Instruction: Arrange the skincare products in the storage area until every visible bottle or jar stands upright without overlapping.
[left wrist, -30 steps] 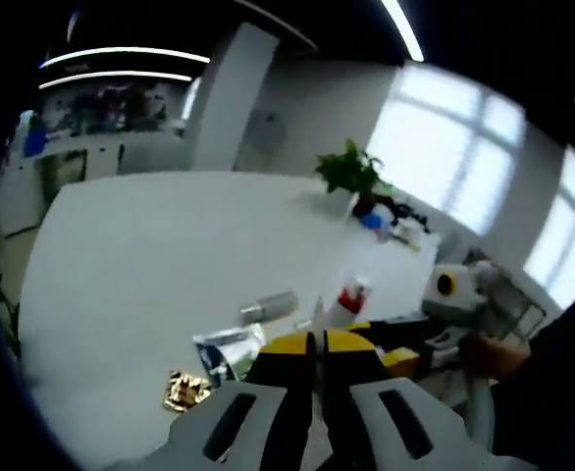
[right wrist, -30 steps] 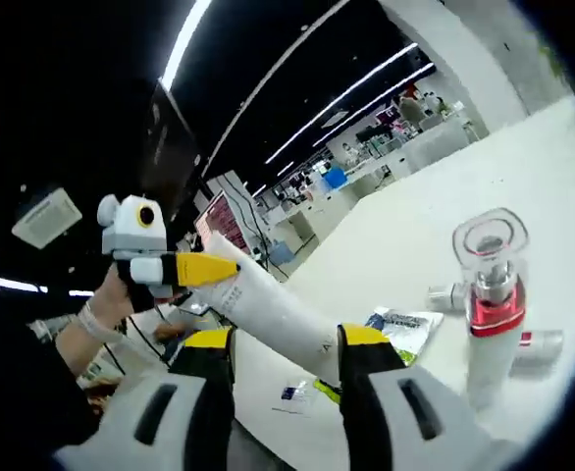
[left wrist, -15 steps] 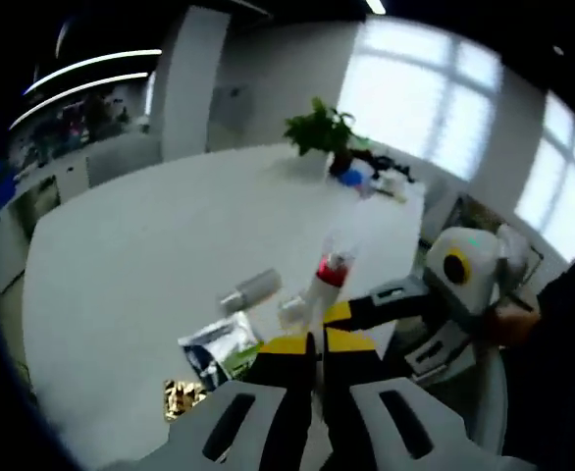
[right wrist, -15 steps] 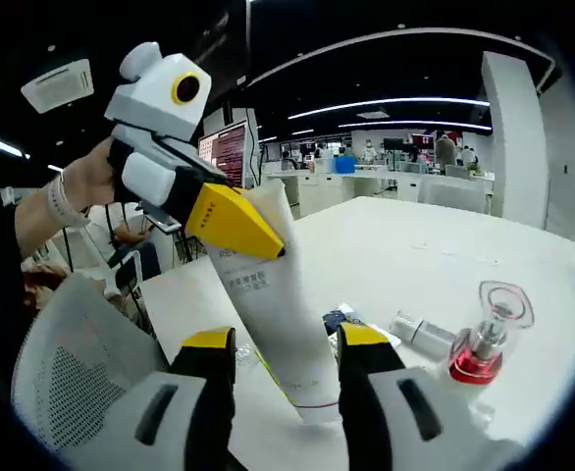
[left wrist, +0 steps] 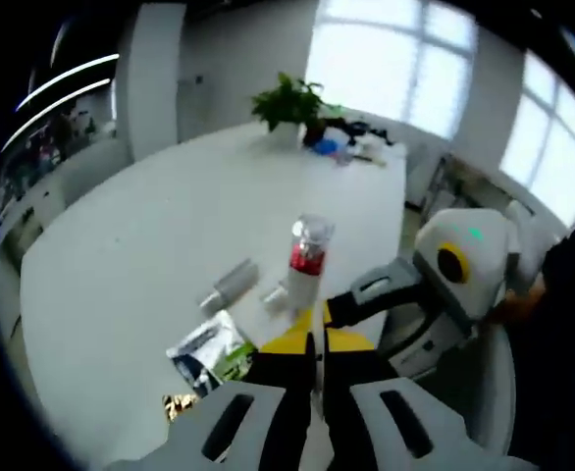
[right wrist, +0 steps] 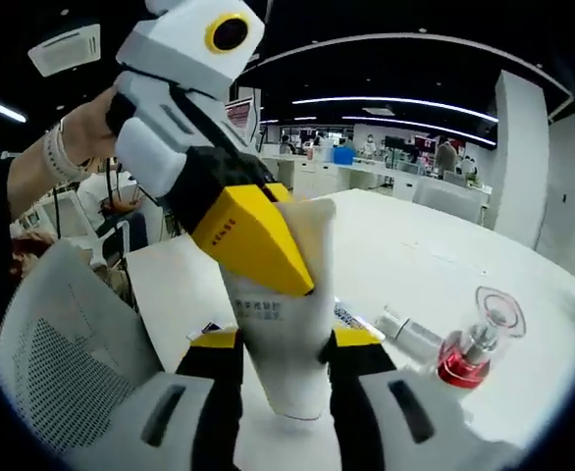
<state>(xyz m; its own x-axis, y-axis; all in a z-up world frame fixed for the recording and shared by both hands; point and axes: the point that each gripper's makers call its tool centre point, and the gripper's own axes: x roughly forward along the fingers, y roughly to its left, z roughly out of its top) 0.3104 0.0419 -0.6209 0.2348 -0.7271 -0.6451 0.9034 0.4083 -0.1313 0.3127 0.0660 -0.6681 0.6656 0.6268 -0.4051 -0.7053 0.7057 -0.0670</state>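
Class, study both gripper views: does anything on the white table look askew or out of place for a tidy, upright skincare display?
Yes. A silver bottle lies on its side on the white table, beside the upright red-necked bottle. A foil sachet lies flat nearby. Both grippers pinch the white tube.

left gripper view high, looking down across white table [left wrist: 150, 226], right gripper view low, close, both sharing red-necked bottle [left wrist: 307, 253]

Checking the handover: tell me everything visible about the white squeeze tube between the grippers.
The white squeeze tube, soft matte plastic with small grey print, stands nearly upright, wide crimped end up, narrower end down near the white table. The left gripper pinches its top; the right gripper has a jaw against each side of its lower body.
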